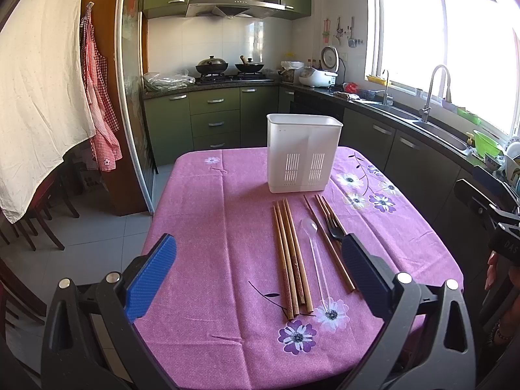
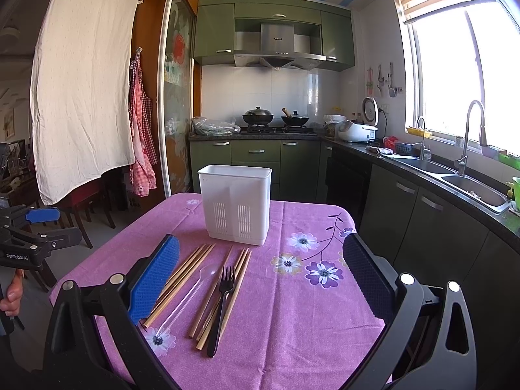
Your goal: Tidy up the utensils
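A white slotted utensil holder (image 1: pixel 304 152) (image 2: pixel 236 204) stands upright at the far middle of the pink flowered table (image 1: pixel 208 227) (image 2: pixel 292 325). In front of it lie several wooden chopsticks (image 1: pixel 291 260) (image 2: pixel 185 279), a clear plastic spoon (image 1: pixel 315 256) (image 2: pixel 191 292), and a black fork (image 1: pixel 334 226) (image 2: pixel 222 305) beside more chopsticks (image 2: pixel 235 295). My left gripper (image 1: pixel 260 279) hangs open above the near table edge, with the utensils between its fingers. My right gripper (image 2: pixel 263 286) is also open and empty, just above the fork.
Green kitchen cabinets, a stove with two woks (image 2: pixel 274 117) and a counter with sinks (image 2: pixel 471 191) run behind and to the right of the table. A white cloth (image 2: pixel 81 97) and a red apron hang at left, with chairs below. A hand (image 2: pixel 11 295) grips the left tool.
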The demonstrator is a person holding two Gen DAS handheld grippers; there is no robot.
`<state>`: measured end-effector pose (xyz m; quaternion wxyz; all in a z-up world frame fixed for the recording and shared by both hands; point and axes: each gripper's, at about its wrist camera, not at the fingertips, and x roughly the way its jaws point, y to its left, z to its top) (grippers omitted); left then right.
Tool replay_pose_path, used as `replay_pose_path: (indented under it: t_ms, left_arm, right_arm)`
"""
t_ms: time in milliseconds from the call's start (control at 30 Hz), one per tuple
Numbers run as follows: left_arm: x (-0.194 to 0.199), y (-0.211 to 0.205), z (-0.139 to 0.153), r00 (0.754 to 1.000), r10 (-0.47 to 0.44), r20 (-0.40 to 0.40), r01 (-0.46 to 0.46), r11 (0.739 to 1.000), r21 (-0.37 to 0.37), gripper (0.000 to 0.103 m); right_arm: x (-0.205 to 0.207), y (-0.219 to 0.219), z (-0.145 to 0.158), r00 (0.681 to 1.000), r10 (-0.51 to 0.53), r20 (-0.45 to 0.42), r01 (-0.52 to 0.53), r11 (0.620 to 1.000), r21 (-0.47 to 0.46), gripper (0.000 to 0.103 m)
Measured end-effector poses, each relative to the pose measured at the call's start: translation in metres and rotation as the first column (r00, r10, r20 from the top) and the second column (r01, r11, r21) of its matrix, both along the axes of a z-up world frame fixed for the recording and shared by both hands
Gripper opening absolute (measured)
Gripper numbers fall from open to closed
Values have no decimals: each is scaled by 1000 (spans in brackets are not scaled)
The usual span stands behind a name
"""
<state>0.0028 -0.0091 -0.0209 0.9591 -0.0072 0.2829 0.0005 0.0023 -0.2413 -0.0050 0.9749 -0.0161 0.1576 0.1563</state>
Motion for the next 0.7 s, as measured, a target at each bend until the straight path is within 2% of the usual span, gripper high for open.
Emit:
replay_pose_path:
  t_ms: [433, 567, 700]
  left_arm:
    - [6, -2, -8, 1000, -5, -27, 5, 1000, 7, 97]
    - [24, -5, -15, 995, -21, -97, 21, 1000, 1, 97]
    - [55, -13, -23, 979, -56, -196, 57, 998, -3, 97]
  right_arm:
    - [5, -1, 1, 1000, -10, -25, 9, 1000, -6, 99]
    - [16, -1, -2, 998, -1, -65, 0, 1000, -24, 99]
    - [43, 1, -9, 987, 35, -155, -46, 997, -63, 99]
